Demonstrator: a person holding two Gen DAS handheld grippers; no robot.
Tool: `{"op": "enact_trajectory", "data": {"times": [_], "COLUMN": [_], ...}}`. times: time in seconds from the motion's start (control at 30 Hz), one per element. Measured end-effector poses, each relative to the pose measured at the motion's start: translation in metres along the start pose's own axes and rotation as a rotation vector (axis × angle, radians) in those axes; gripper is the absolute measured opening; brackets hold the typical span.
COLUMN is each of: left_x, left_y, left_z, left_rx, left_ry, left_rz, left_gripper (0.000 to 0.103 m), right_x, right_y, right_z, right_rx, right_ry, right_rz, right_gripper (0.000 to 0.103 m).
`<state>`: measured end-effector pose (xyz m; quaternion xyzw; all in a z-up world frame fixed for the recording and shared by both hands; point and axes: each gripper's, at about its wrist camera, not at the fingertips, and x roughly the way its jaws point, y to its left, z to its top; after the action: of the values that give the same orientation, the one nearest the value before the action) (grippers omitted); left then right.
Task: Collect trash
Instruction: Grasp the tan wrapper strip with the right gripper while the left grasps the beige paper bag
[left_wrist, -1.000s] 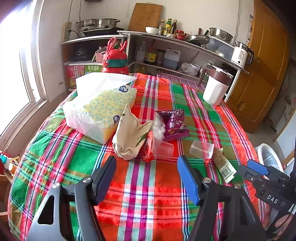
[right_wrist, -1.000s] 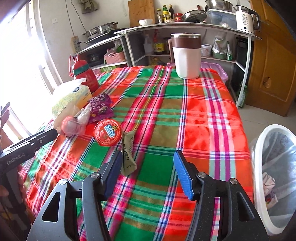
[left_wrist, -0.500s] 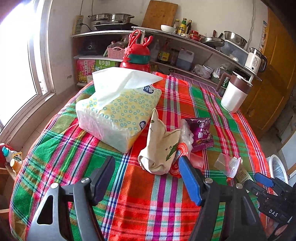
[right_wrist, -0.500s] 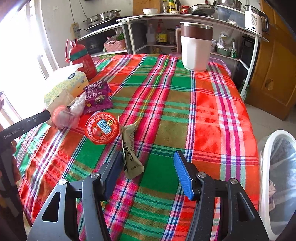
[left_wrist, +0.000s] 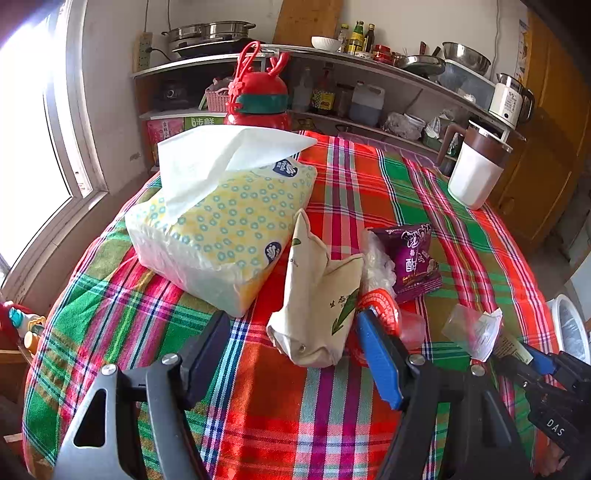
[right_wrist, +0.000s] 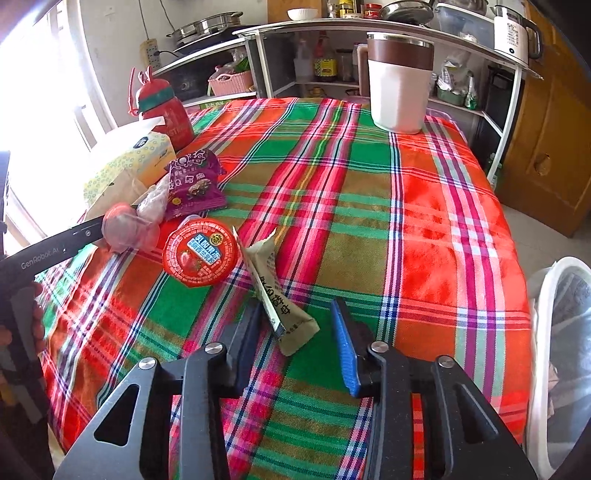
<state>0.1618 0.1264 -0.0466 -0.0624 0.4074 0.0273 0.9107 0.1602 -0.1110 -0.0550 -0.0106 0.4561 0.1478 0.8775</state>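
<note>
While both tools stand over the plaid tablecloth (right_wrist: 424, 206), neither holds anything. The right gripper (right_wrist: 295, 328) is spread wide, its jaws straddling the near end of a tan snack wrapper (right_wrist: 280, 295) that lies flat, running from the jaws toward 11 o'clock. The wrapper's far tip sits just beside a red-lidded jelly cup (right_wrist: 201, 253) at 10 o'clock. The left gripper (left_wrist: 291, 347) is likewise spread, with a crumpled beige paper bag (left_wrist: 317, 295) between its fingers; a purple snack packet (left_wrist: 415, 258) lies at 1 o'clock of it and the tissue pack (left_wrist: 221, 229) at 11 o'clock.

Judged step: closing on the tan wrapper. The wrapper is thin and flat, so the fingertips should press down to the cloth before closing, or the pads may slide over it or pinch cloth. The white bin (right_wrist: 554, 350) waits off the table edge at 3 o'clock of the right gripper.
</note>
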Motion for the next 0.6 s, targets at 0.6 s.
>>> {"op": "enact_trajectory", "data": {"times": [0.6], "left_x": [0.013], "left_y": [-0.005], "left_z": [0.003], "left_rx": [0.019], "left_ry": [0.015], "left_rz": [0.015], "left_gripper": [0.047], "right_x": [0.0], "right_y": [-0.005], "right_z": [-0.002], "right_rx": [0.034], "right_ry": [-0.016], "right_rz": [0.011], "right_gripper": [0.021]}}
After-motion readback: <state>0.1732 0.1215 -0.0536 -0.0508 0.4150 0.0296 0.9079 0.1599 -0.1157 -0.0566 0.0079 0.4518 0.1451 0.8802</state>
